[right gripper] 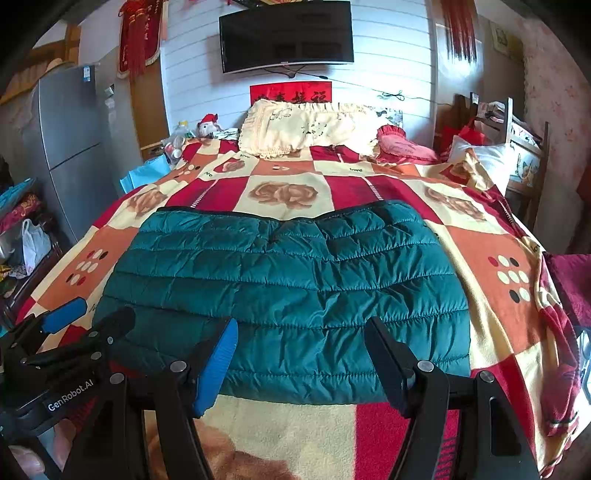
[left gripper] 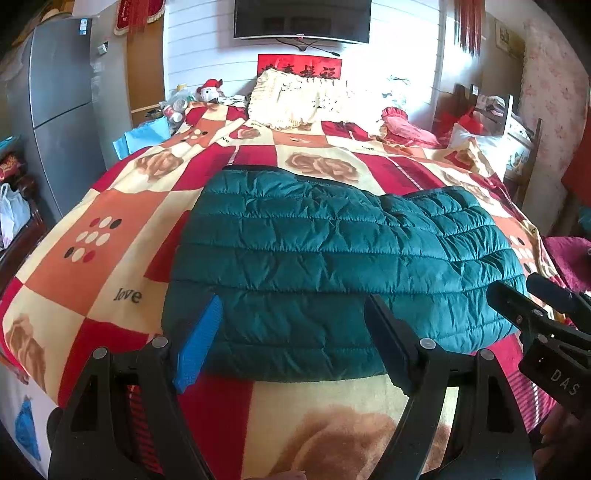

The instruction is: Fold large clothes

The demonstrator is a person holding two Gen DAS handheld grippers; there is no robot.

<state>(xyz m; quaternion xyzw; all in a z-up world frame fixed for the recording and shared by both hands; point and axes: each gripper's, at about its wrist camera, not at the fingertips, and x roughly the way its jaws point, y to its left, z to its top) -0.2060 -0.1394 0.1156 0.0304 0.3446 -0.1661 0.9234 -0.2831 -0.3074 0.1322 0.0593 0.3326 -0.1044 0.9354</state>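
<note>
Left gripper (left gripper: 291,325) and right gripper (right gripper: 301,341) both spread wide, holding nothing, poised at the near hem of the teal quilted jacket (right gripper: 291,280). Jacket folded flat on the checked rose blanket (right gripper: 509,236). Refrigerator (left gripper: 62,122) larger in the left view.

Jacket sleeves: the teal quilted jacket (left gripper: 332,266) lies folded; its sleeves are out of sight.
Television: the wall television (left gripper: 302,18) is cut by the top edge in the left wrist view.
Red banner: the characters on the red banner (right gripper: 290,92) are too small to read, and the cream pillow (right gripper: 306,125) covers its lower edge.
Bedside clutter: items beside the plush toy (right gripper: 207,123) are too small to identify.
Right gripper: the right gripper (left gripper: 532,295) is cut by the right edge in the left wrist view.
</note>
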